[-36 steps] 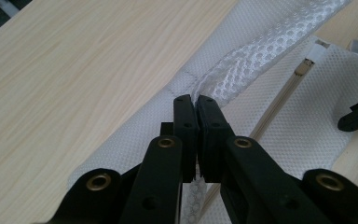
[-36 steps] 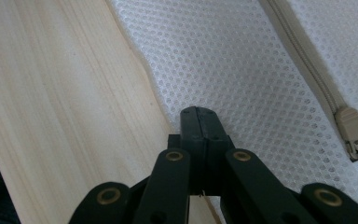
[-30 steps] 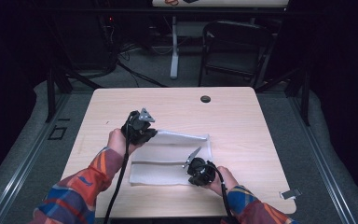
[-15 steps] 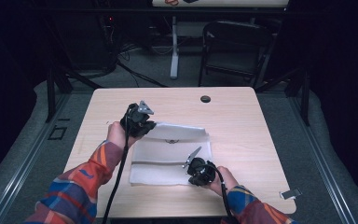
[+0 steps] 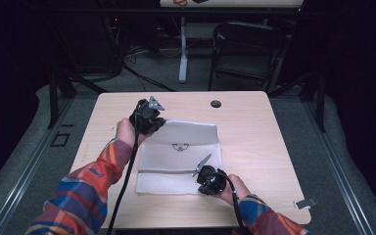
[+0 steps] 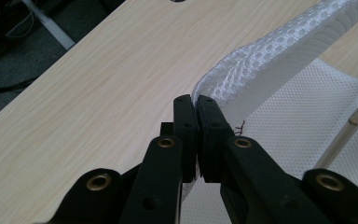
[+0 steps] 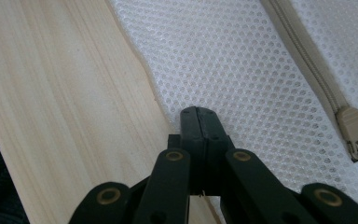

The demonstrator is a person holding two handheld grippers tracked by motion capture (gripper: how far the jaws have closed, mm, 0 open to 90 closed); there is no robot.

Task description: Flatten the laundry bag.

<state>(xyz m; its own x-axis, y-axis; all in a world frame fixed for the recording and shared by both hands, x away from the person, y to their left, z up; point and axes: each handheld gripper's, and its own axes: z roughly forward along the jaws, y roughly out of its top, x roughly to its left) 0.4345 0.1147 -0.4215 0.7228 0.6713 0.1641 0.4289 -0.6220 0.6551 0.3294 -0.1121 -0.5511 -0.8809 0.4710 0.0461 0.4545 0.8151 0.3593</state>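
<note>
Dark surroundings frame a pale wooden desk (image 5: 274,142) bearing a white mesh bag (image 5: 181,161). Its far-left corner is pinched in the left tongs (image 6: 196,105) and has been drawn farther up and away; the right tongs (image 7: 198,114) pinch the near edge, kept in place. Unfolding is judged underway.

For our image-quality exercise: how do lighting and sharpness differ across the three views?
High view: table evenly lit, surroundings nearly black, picture soft. Left gripper view: mesh bag crisp near the jaws, its far end washed out. Right gripper view: mesh and zipper pull sharp, with no glare.
</note>
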